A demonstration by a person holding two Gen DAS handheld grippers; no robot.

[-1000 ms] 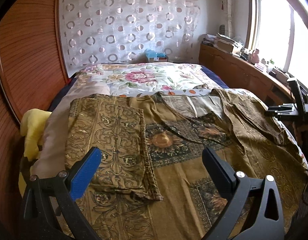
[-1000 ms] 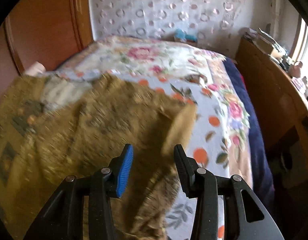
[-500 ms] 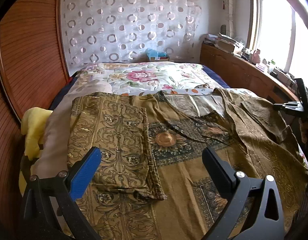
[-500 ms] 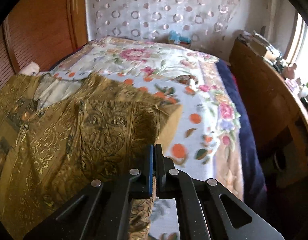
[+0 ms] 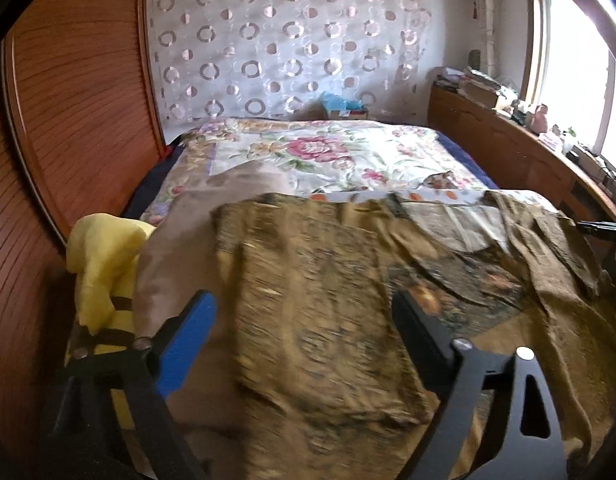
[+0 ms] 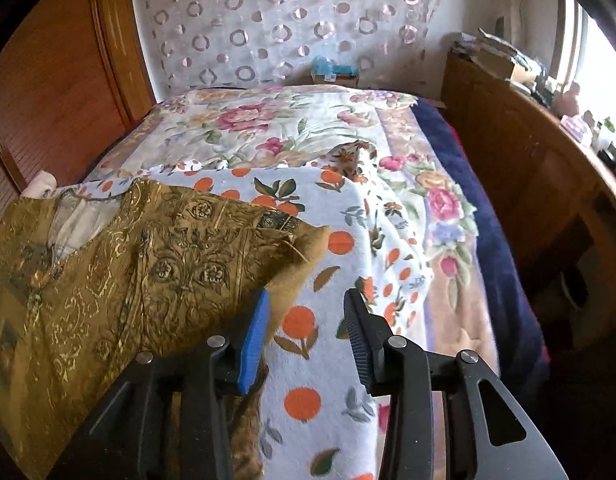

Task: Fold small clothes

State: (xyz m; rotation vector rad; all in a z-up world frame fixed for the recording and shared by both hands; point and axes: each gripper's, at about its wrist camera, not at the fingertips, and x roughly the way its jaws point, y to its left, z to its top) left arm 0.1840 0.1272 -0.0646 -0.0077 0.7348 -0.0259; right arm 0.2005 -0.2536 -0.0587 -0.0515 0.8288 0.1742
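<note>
Olive-gold patterned garment (image 5: 328, 300): spread flat on the bed (image 6: 348, 208), one sleeve folded inward. Left gripper (image 5: 304, 320): fingers wide apart, closing over the folded sleeve, not gripping. Right gripper (image 6: 306, 312): fingers opening, empty, beside the garment's edge.
</note>
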